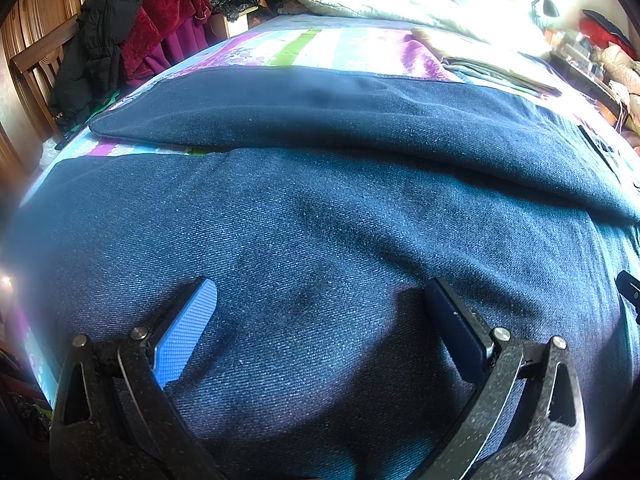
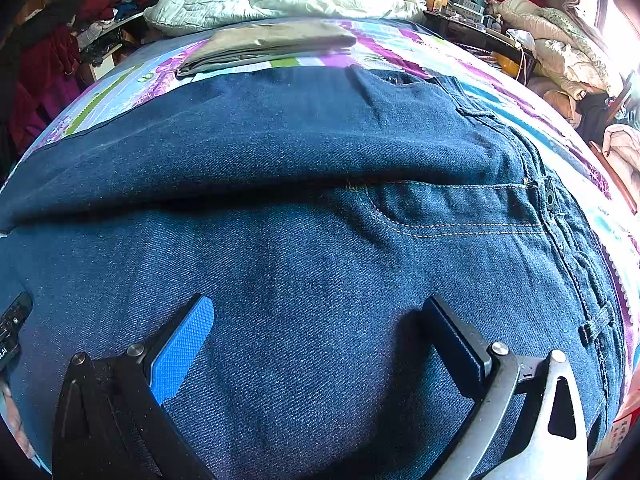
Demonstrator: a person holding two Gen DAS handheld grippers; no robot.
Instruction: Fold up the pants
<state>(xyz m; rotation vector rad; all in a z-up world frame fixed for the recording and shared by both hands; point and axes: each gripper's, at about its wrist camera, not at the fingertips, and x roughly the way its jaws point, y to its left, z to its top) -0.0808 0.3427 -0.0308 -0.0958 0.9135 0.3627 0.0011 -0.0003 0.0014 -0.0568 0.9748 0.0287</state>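
Jeans (image 2: pixel 320 240) lie spread across the bed (image 2: pixel 420 48), one leg lapped over the other. Left claw (image 1: pixel 320 300) and right claw (image 2: pixel 320 316) hover spread just above the near leg, pinching nothing. A shallow pinch may take only the top layer, so the fold comes out crooked.

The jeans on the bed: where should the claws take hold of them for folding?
Probably along the near edge of the jeans, coming in low from the bedside. They lie flat with both legs spread side by side; the right claw is near the waistband, the left claw farther down the leg, both open.
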